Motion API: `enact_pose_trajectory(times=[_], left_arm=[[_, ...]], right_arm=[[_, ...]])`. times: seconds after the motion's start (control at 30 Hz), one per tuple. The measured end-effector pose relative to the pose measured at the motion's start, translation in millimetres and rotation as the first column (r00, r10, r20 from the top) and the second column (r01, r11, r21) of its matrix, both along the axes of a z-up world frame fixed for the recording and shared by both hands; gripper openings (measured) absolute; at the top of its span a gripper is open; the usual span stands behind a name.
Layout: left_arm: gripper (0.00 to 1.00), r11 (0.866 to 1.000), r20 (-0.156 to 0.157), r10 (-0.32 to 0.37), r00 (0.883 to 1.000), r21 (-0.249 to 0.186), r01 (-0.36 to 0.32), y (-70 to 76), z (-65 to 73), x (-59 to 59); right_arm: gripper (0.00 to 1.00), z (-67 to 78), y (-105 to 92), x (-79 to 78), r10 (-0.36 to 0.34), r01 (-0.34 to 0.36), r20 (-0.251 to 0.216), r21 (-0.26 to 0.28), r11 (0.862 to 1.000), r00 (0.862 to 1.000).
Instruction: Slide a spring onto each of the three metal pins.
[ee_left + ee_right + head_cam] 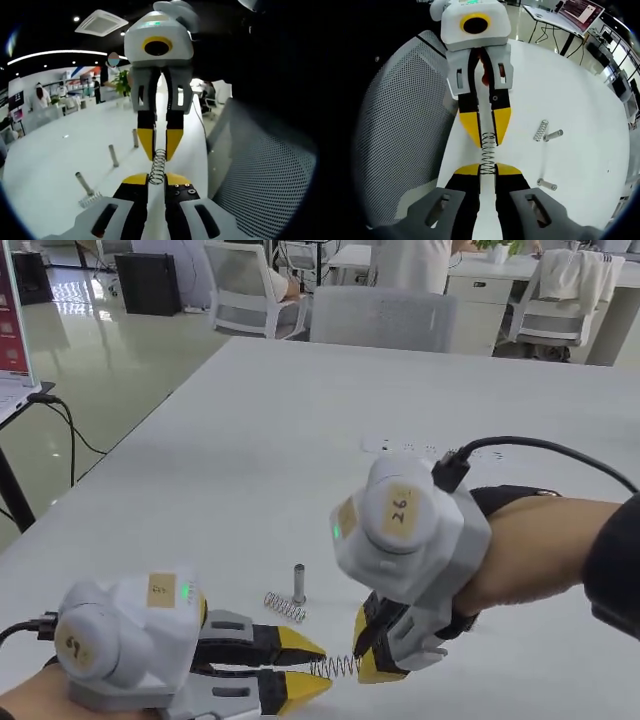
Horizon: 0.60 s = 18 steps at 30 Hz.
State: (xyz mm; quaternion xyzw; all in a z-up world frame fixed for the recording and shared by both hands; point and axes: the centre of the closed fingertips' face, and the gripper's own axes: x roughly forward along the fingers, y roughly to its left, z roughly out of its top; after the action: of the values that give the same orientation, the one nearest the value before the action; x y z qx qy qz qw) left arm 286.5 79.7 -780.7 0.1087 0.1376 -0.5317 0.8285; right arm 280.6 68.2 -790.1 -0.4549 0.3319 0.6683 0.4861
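The held spring [335, 667] hangs stretched in the air, in front of the near pin [299, 583] on the person's side. The left gripper [312, 666] pinches 1 end and the right gripper [366, 660] pinches the other, both clamped on the coil. The near pin stands upright on the bench [250, 460] with a loose spring [284, 606] lying at its foot. In the left gripper view the second pin [114, 155] and third pin [135, 137] stand in a row beyond the near pin. All 3 look bare, so the task seems barely begun.

To do this step well, 1 gripper should probably let go, so that the coil relaxes and 1 end comes free. The gripper that keeps hold should then turn the spring upright and grip it high, leaving the bottom turns clear. It should next centre the open end over the near pin's tip and lower it straight. A tilted coil would likely snag on the pin's rim or knock the loose spring.
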Motion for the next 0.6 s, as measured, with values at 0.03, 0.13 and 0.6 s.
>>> enact_pose_trajectory(times=[0.03,0.13,0.6], left_arm=[[0.03,1.0,-0.001,-0.002,1.0,0.002,0.002,-0.1,-0.4,-0.4],[0.02,1.0,-0.006,-0.008,1.0,0.003,0.008,-0.5,-1.2,-1.6],[0.01,1.0,-0.007,-0.022,1.0,0.002,0.022,-0.2,-0.8,-3.2]], right_arm=[[0.08,-0.2,-0.2,0.0,0.003,-0.003,0.002,-0.001,1.0,1.0],[0.08,-0.3,-0.8,-0.3,0.008,-0.008,0.002,-0.002,1.0,1.0],[0.1,-3.3,0.4,-1.3,-0.012,0.013,-0.02,0.024,1.0,1.0]])
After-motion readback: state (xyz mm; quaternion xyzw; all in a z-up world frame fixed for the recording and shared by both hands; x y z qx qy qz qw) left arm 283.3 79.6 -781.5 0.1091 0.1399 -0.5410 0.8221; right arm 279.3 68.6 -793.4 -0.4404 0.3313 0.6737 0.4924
